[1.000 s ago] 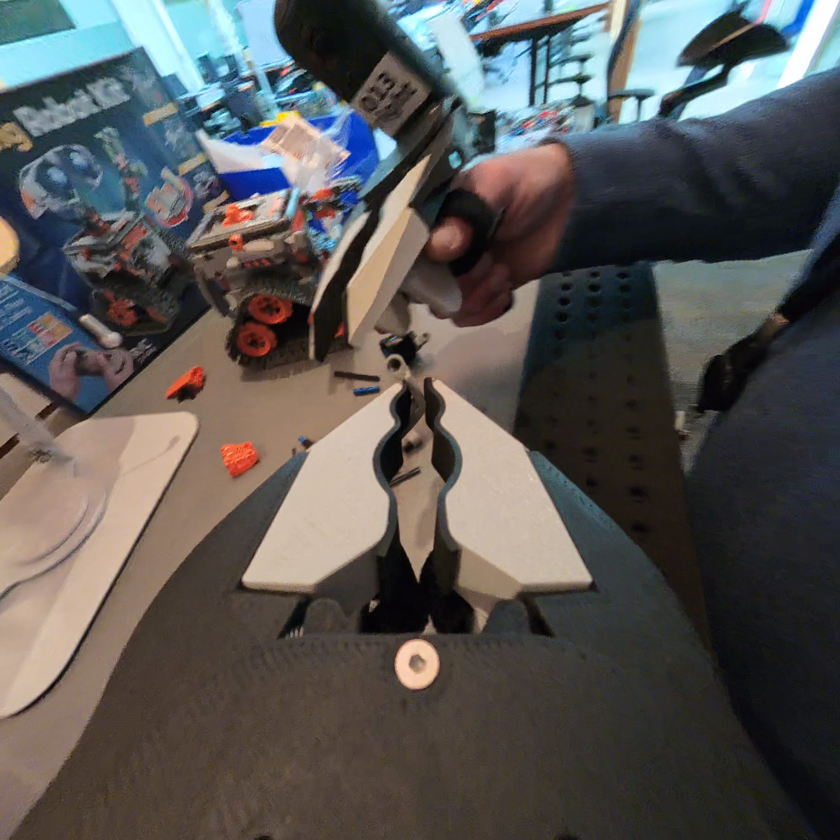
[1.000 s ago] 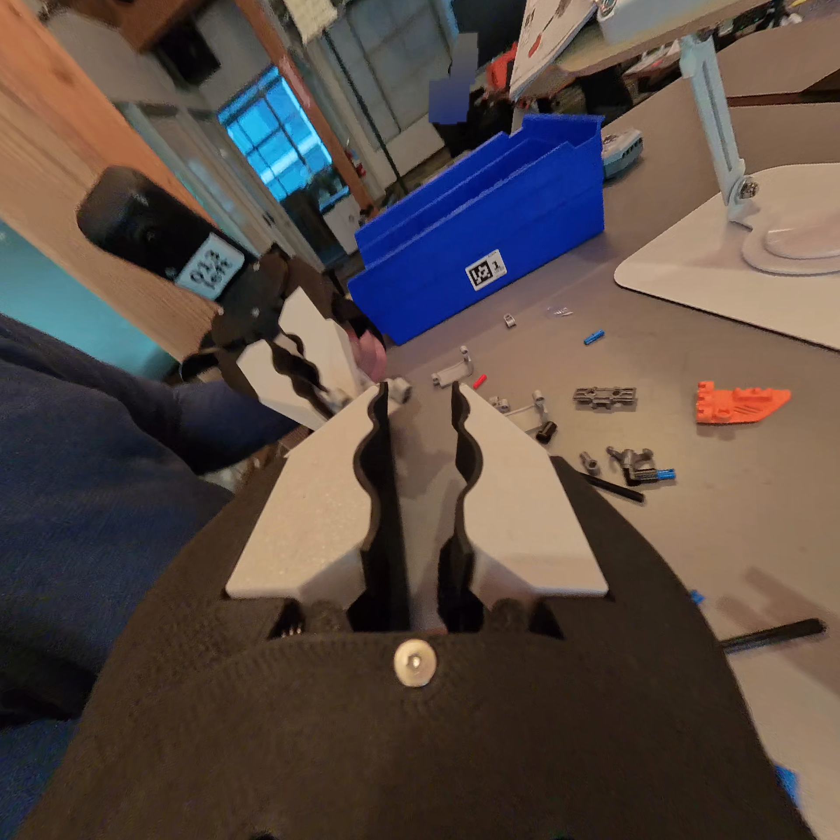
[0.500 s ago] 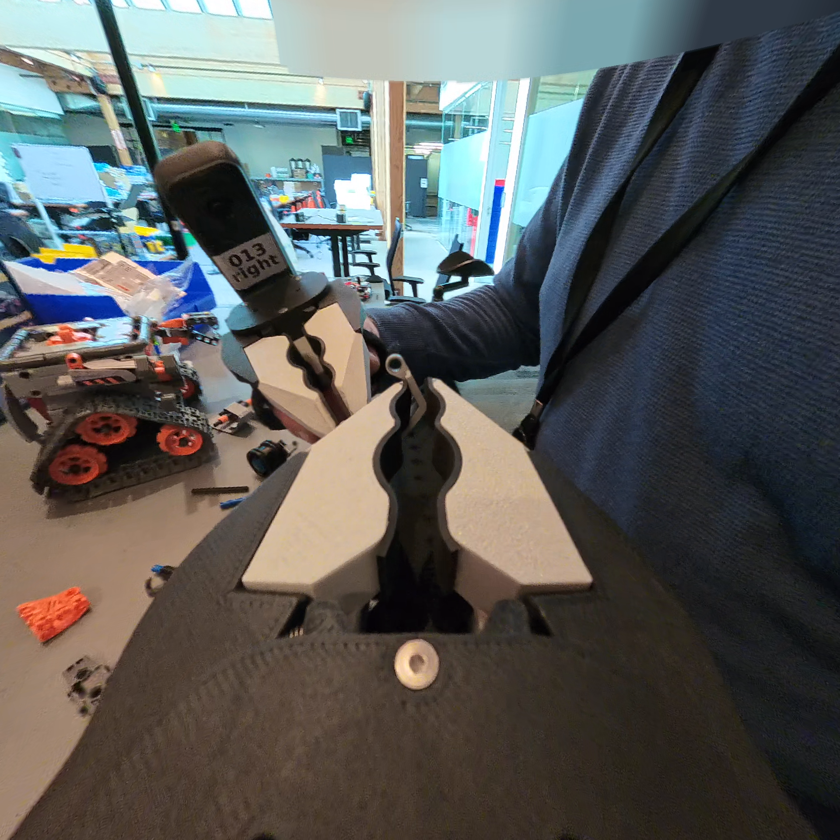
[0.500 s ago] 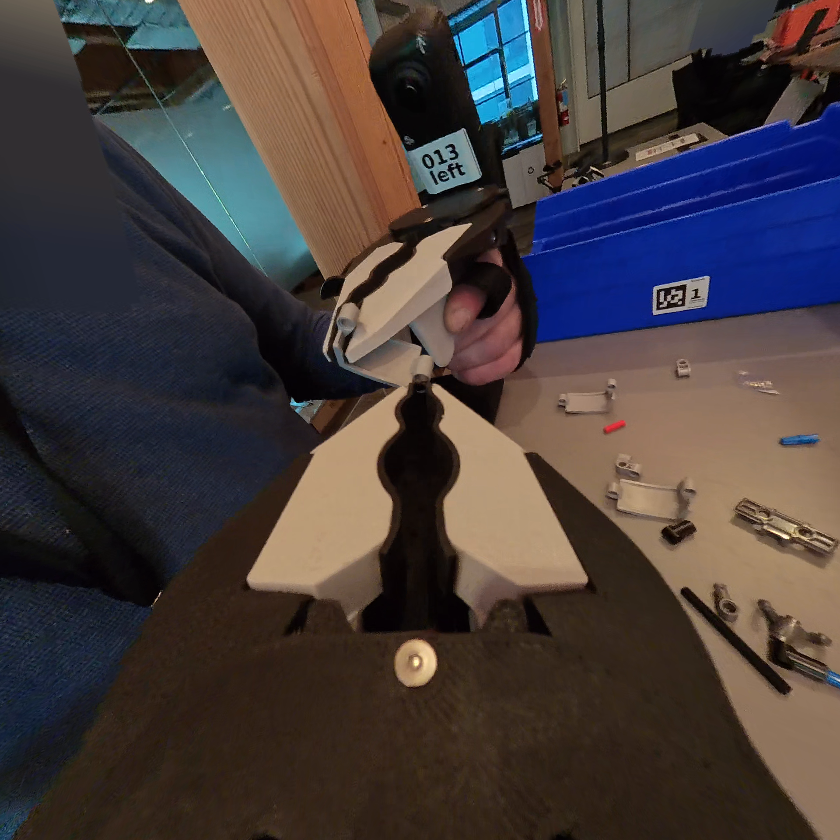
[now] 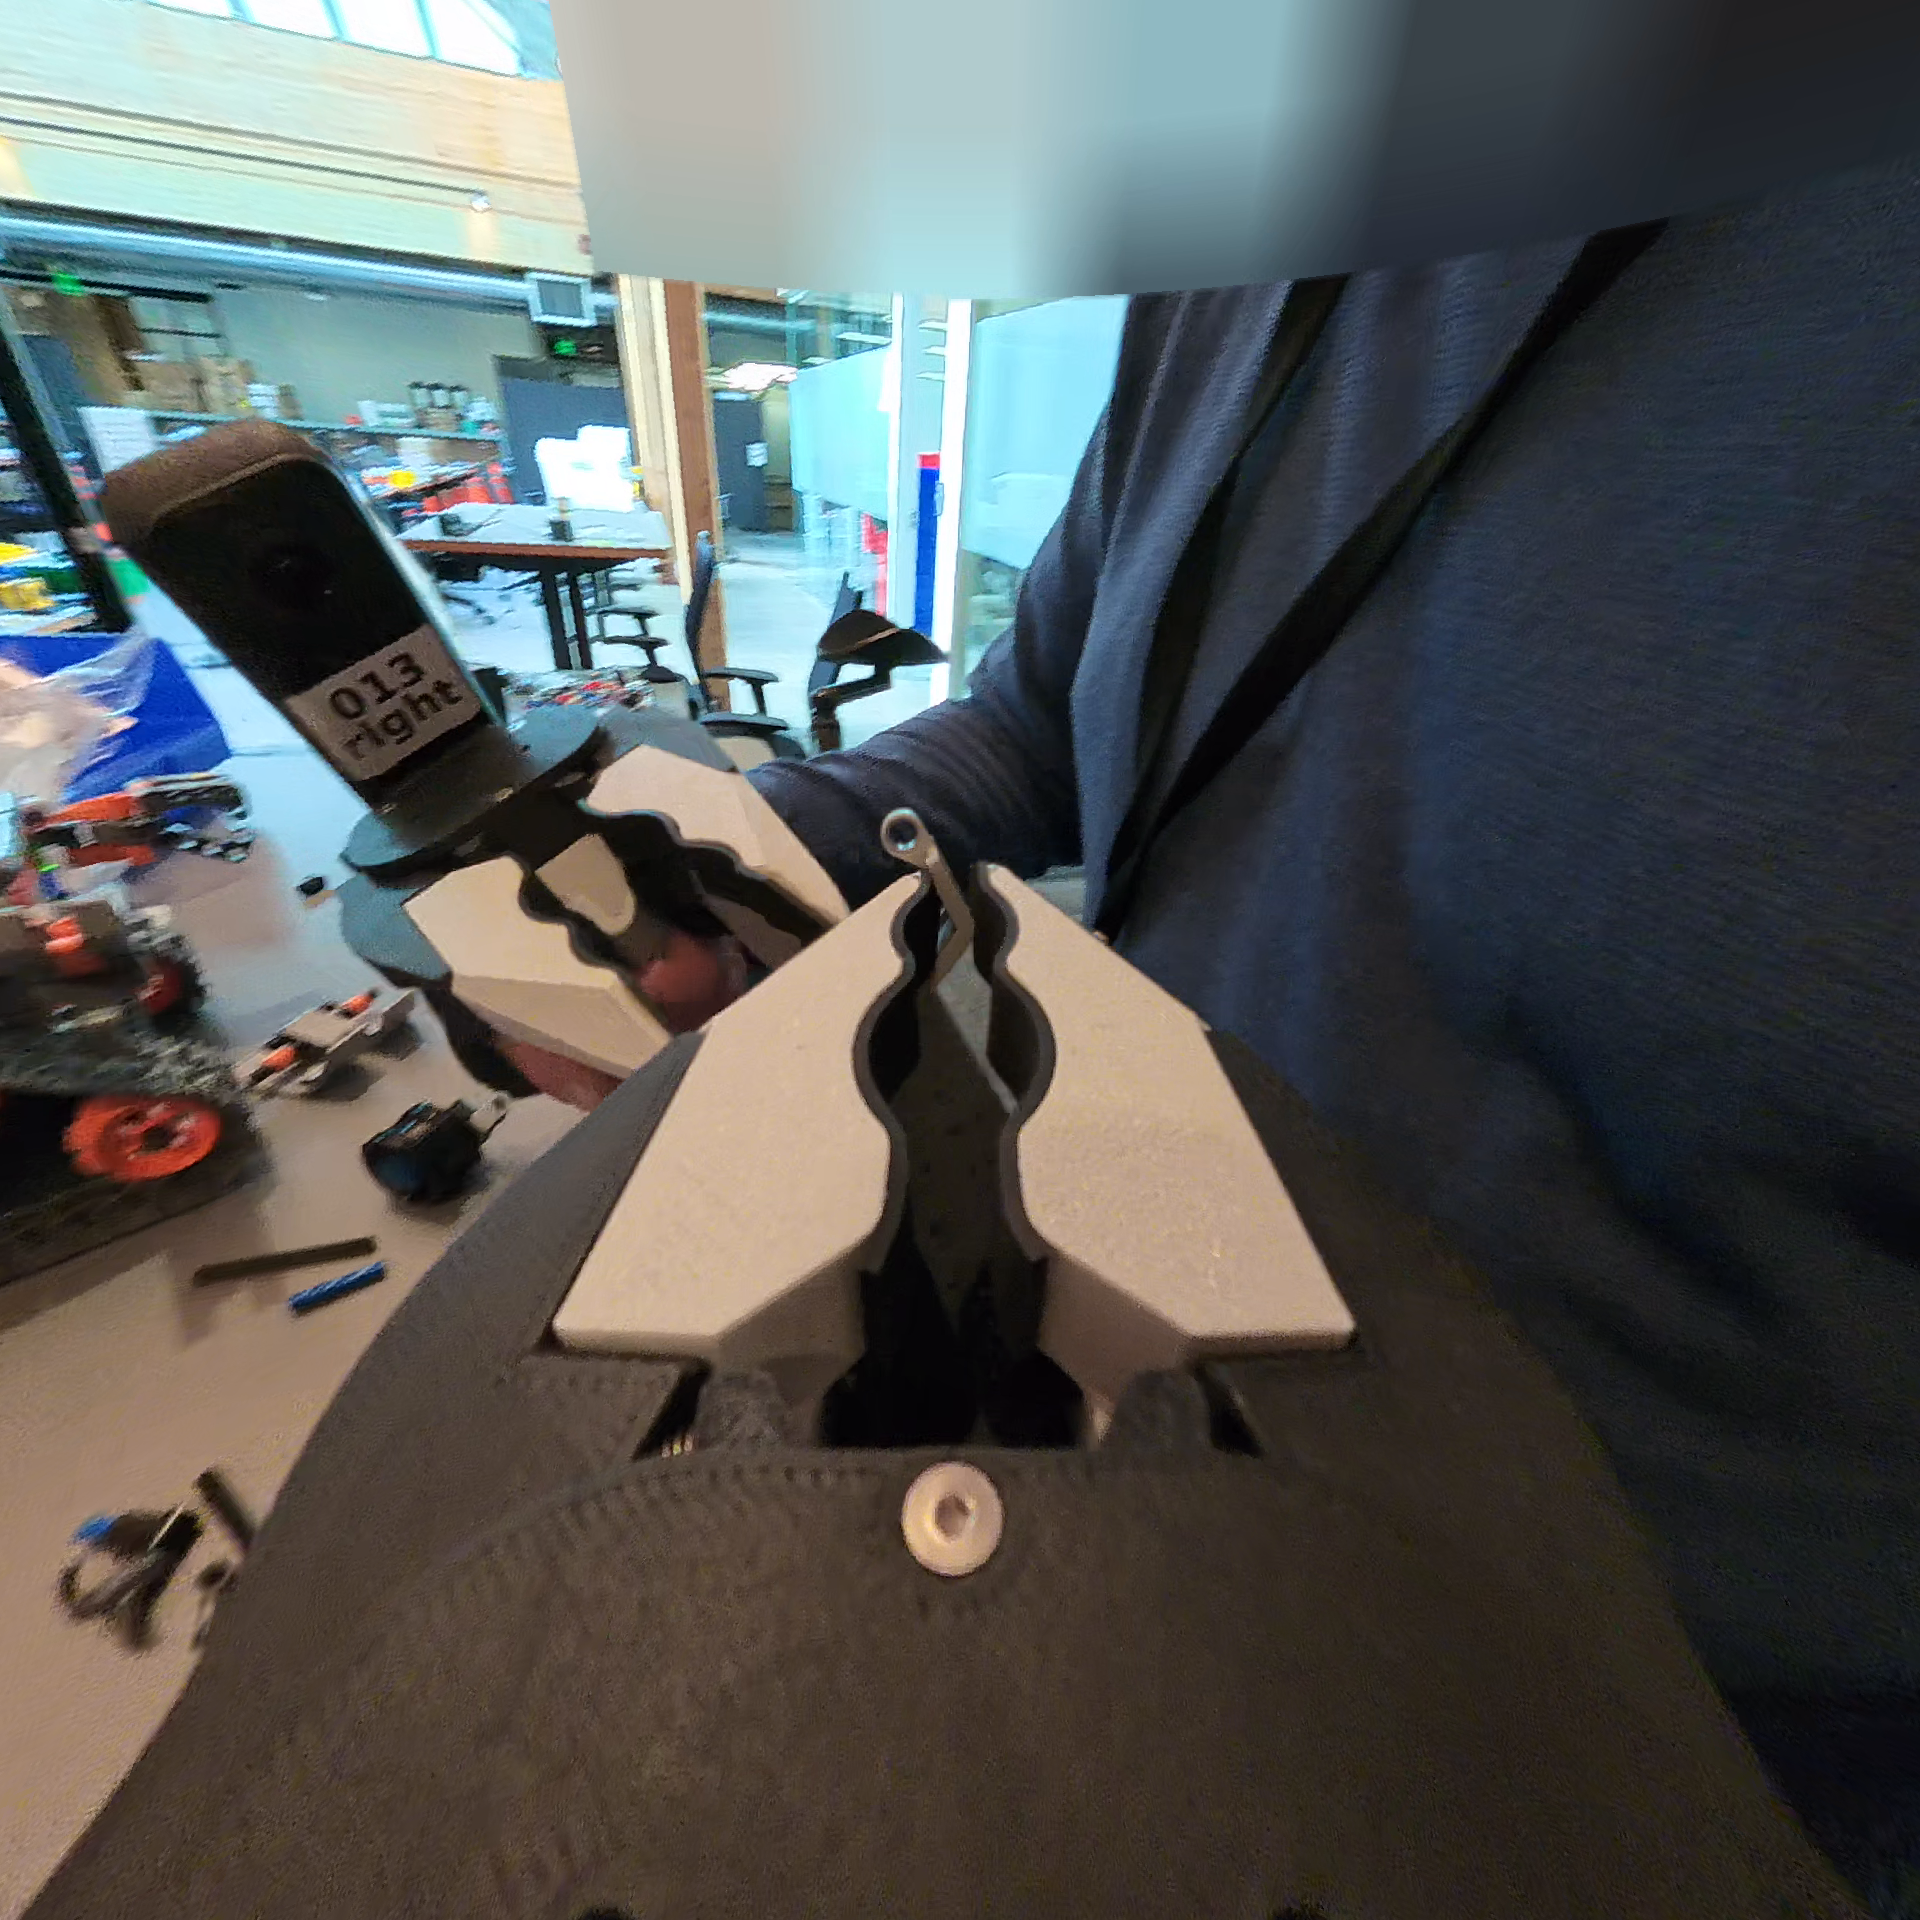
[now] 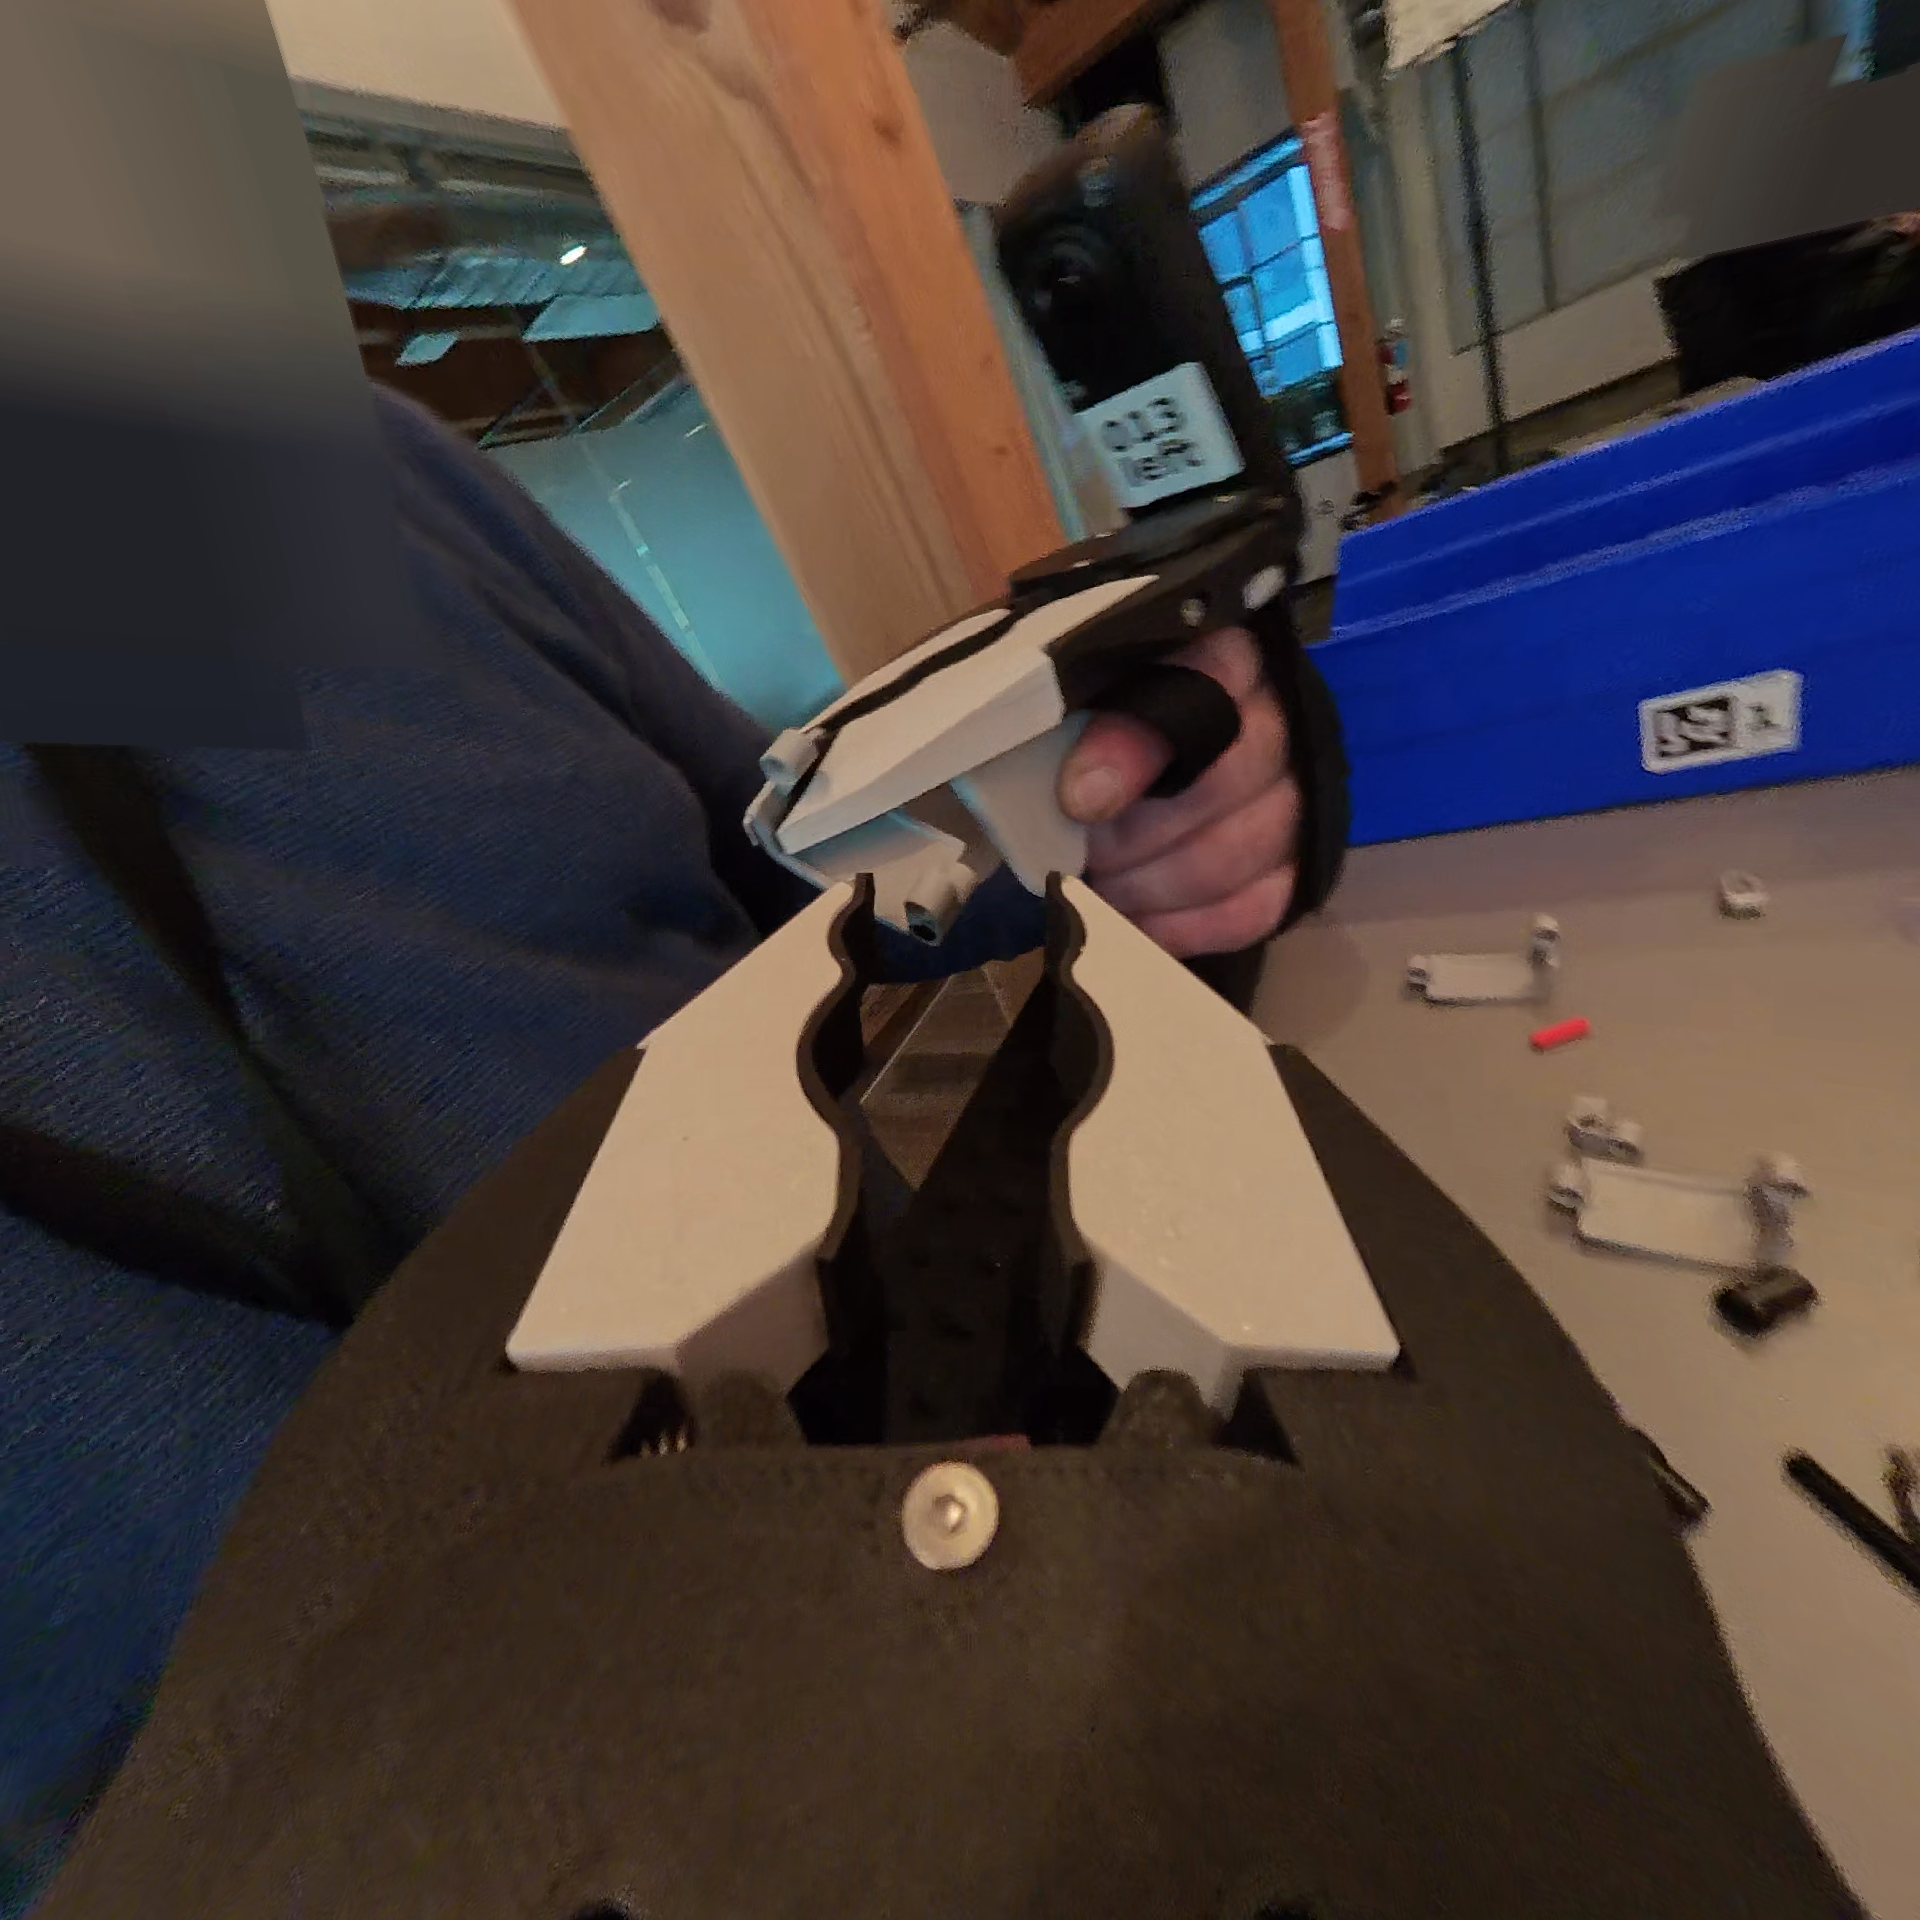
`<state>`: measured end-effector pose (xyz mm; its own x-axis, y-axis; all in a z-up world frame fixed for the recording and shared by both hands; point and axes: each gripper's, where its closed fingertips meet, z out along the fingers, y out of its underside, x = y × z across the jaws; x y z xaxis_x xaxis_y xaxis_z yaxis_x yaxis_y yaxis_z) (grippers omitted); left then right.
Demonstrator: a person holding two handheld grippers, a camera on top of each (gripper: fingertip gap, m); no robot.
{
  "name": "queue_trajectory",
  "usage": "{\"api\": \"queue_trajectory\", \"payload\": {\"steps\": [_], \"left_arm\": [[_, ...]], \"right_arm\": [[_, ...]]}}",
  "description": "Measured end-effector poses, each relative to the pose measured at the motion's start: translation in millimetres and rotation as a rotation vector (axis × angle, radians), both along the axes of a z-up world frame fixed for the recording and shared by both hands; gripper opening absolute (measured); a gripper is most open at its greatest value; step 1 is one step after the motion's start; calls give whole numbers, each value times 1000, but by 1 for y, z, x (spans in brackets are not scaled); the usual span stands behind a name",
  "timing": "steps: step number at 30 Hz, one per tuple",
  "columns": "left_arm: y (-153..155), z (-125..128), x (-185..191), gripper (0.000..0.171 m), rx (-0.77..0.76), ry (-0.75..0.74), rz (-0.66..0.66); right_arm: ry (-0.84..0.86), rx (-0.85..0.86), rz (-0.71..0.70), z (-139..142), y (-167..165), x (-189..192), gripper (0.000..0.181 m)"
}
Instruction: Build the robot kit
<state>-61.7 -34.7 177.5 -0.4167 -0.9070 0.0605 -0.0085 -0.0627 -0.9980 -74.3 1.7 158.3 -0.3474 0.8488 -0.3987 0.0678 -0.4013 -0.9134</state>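
Note:
My left gripper (image 5: 954, 878) is shut on a thin light-grey toy piece (image 5: 914, 847) whose ringed end sticks out past the fingertips. In the right wrist view the left gripper (image 6: 774, 800) is held by a hand just ahead. The piece's lower tubular end (image 6: 927, 912) hangs between my right gripper's (image 6: 958, 883) parted fingertips, which do not touch it. My right gripper is open and empty. Its fingers (image 5: 717, 821) show close to the left in the left wrist view. Both grippers are raised above the grey table (image 6: 1558, 1091), near the person's dark blue torso (image 5: 1558, 935).
A blue bin (image 6: 1610, 644) stands at the back right of the table. Loose grey pieces (image 6: 1662, 1210), a red pin (image 6: 1558, 1034) and a black axle (image 6: 1860, 1517) lie there. A tracked toy vehicle with orange wheels (image 5: 114, 1101) stands on the left. A wooden post (image 6: 810, 364) is behind.
Both grippers rose from the table and turned toward each other in front of the person. The right gripper was almost shut at the piece's end half a second ago; now it is open.

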Motion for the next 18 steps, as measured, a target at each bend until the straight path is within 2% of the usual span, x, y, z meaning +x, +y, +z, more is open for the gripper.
{"api": "queue_trajectory", "payload": {"steps": [2, 4, 7, 9, 12, 13, 14, 16, 18], "left_arm": [[-7, 8, -1, 3, -32, -37, -66], [-15, 17, -1, 3, -63, -78, -134], [-17, 24, -2, 4, -103, -111, -179], [1, 23, -1, 7, -122, -110, -86], [48, 4, 0, 25, -116, -21, 219], [59, -6, -2, 35, -94, 25, 298], [67, -13, -2, 41, -75, 63, 366], [85, -28, -1, 28, -37, 139, 509], [88, -45, 3, 17, -25, 231, 537]], "right_arm": [[2, 38, 85, 1, -14, -2, 35], [32, 79, 167, 7, -28, -2, 25], [57, 161, 167, 13, -32, -1, 17], [23, 190, 75, 11, -19, -1, 16], [-85, 215, -169, 1, 19, 3, 15], [-120, 217, -244, -3, 31, 7, 0], [-162, 238, -325, -7, 42, 10, 0], [-237, 310, -402, -17, 47, 12, 0], [-308, 398, -470, -25, 50, 10, 0]]}}
